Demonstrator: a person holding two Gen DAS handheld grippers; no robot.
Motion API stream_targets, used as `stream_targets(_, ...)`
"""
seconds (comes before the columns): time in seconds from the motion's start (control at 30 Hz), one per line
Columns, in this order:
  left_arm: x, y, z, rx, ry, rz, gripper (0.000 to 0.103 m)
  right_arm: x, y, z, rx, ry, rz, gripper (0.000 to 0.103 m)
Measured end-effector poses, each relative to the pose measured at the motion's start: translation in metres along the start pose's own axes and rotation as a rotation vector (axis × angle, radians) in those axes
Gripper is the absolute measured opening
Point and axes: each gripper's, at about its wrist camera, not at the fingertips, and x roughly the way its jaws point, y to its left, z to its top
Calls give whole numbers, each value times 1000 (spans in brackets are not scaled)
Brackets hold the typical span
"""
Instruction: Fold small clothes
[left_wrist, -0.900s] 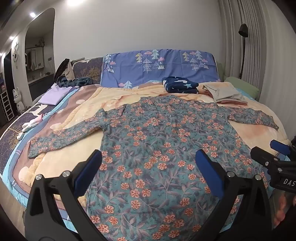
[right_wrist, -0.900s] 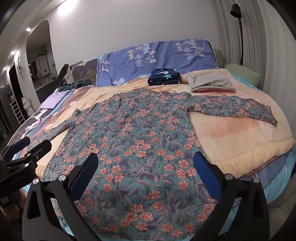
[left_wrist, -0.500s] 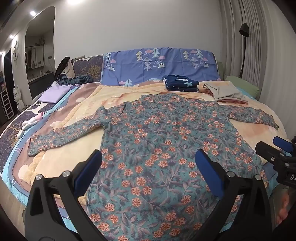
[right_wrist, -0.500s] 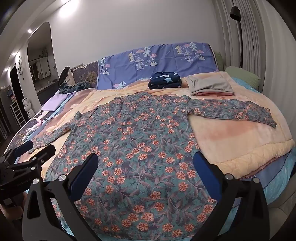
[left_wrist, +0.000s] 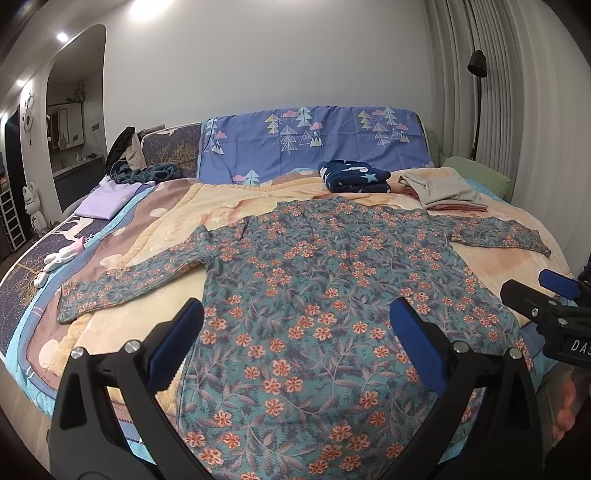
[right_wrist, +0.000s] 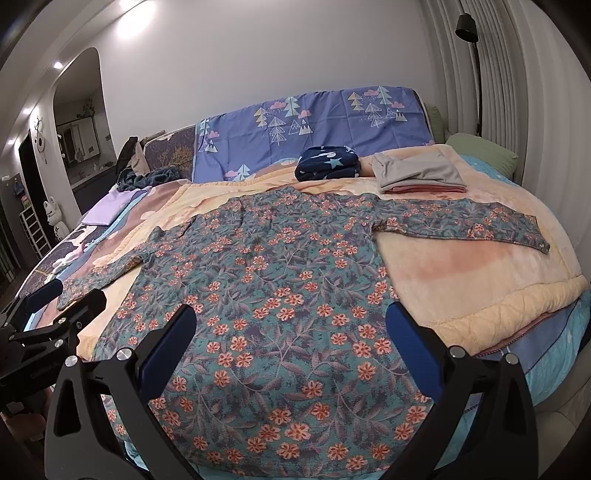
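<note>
A teal long-sleeved garment with orange flowers (left_wrist: 314, 295) lies spread flat on the bed, both sleeves stretched out sideways; it also shows in the right wrist view (right_wrist: 280, 295). My left gripper (left_wrist: 295, 332) is open and empty, held above the garment's lower hem. My right gripper (right_wrist: 291, 332) is open and empty, above the hem too, a little to the right. Each gripper shows at the edge of the other's view: the right one (left_wrist: 543, 295), the left one (right_wrist: 62, 302).
The bed has a peach blanket (right_wrist: 461, 273). A folded navy star-print piece (left_wrist: 354, 177) and a folded grey and pink stack (left_wrist: 443, 192) sit near the blue headboard cover (left_wrist: 314, 136). A lilac cloth (left_wrist: 103, 195) and dark clothes lie far left. A floor lamp (left_wrist: 476, 66) stands right.
Both grippers have risen and drawn back slightly, so the garment sits lower and farther in each view. The jaws stay open. The garment has not moved.
</note>
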Motion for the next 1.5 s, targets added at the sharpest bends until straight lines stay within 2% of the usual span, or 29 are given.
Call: stream_targets(1.5,0,4,-4,-19,-4,-25,101,-3,4,0,-7,-13,18,102)
